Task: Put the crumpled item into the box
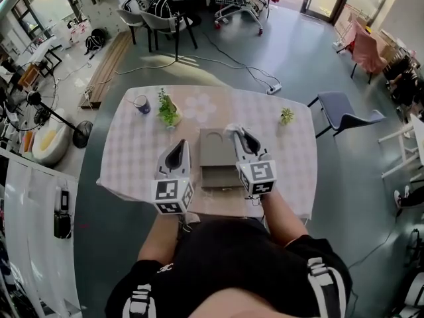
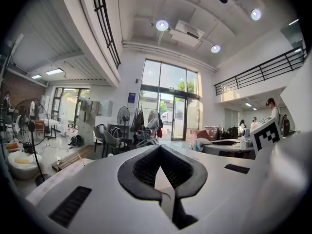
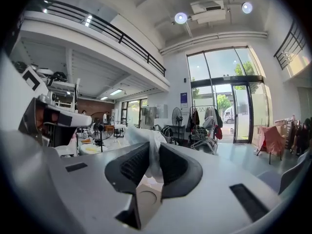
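Grey box (image 1: 215,152) appears only overhead, while right claw (image 3: 154,155) visibly pinches crumpled item (image 3: 141,138).

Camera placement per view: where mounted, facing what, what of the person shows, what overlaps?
Head view: on the head, steeply down at table, box, left gripper, right gripper; forearms and torso show.
Left gripper view: on that gripper, level toward the glass doors; its shut jaws show.
Right gripper view: on that gripper, same way; jaws clamp the crumpled item.
Shared: both gripper views see the doors.
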Demonstrator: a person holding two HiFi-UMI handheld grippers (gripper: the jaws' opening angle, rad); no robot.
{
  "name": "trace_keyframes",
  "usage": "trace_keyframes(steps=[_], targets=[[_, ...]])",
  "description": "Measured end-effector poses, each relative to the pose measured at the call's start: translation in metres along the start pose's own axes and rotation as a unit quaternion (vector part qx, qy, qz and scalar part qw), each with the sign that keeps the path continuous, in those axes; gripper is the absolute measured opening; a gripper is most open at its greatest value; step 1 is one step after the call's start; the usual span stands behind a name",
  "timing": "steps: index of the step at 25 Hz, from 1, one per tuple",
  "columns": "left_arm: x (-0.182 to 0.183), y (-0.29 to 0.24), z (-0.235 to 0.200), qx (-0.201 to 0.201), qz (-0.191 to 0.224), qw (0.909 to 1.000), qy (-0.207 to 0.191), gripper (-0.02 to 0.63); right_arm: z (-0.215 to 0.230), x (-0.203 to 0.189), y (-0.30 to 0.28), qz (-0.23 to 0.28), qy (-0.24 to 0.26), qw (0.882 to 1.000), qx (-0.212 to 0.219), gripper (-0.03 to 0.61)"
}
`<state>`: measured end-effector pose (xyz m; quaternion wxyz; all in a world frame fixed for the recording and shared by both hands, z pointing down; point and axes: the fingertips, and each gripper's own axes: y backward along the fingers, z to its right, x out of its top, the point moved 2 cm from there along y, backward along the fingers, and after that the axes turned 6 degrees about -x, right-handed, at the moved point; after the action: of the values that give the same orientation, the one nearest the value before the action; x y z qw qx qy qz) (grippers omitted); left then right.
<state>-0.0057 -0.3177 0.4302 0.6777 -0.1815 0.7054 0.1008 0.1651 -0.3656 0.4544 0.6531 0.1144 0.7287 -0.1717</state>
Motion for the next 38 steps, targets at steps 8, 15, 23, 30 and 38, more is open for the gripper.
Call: trace_keyframes(steps=[8, 15, 23, 30, 38], targets=[[-0.003, 0.004, -0.004, 0.004, -0.006, 1.0, -0.001, 0.003, -0.02, -0.041, -0.014, -0.058, 0.016, 0.998, 0.023, 0.057], [-0.008, 0.003, -0.009, 0.007, -0.013, 0.9999, 0.0, 0.003, -0.022, -0.088, -0.025, -0.115, 0.024, 0.993, 0.025, 0.057], [-0.012, 0.005, -0.019, 0.011, -0.018, 0.9998, 0.001, 0.003, -0.026, -0.167, -0.026, -0.212, 0.054, 0.976, 0.019, 0.057], [-0.016, 0.008, -0.022, 0.013, -0.022, 0.9997, -0.001, 0.003, -0.028, -0.209, -0.019, -0.269, 0.048, 0.962, 0.02, 0.057], [-0.015, 0.01, -0.024, 0.014, -0.026, 0.9996, 0.0, 0.003, -0.032, -0.232, -0.01, -0.309, 0.051, 0.949, 0.029, 0.057]])
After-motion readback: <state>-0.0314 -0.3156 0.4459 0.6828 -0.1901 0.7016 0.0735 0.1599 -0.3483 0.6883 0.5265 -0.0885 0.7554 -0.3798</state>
